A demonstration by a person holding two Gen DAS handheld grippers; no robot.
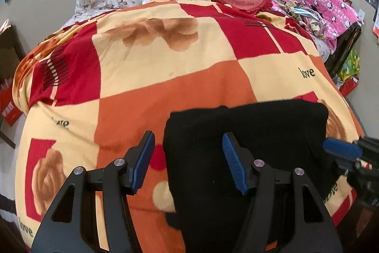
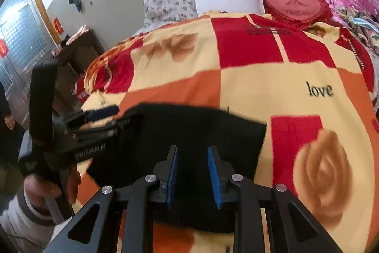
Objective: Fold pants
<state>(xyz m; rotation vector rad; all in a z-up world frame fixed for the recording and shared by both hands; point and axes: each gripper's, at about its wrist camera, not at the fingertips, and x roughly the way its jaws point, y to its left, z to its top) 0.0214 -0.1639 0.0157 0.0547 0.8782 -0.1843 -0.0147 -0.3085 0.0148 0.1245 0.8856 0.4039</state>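
While folded black pants (image 1: pixel 248 134) lie on blanket (image 1: pixel 165 77), left gripper (image 1: pixel 188 146) wide apart, right gripper (image 2: pixel 192 158) narrowly parted, both empty

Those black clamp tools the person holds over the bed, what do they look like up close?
Each gripper, left gripper and right gripper, is a black frame of angular struts with silver pivot bolts. Its two jaws carry blue ribbed pads. The left one bears small white lettering on its side, and the hand holding it wears a grey sleeve with a darker cuff.

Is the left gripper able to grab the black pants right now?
Probably yes. The left gripper hangs open right over the left edge of the black pants, and nothing lies between them on the blanket.
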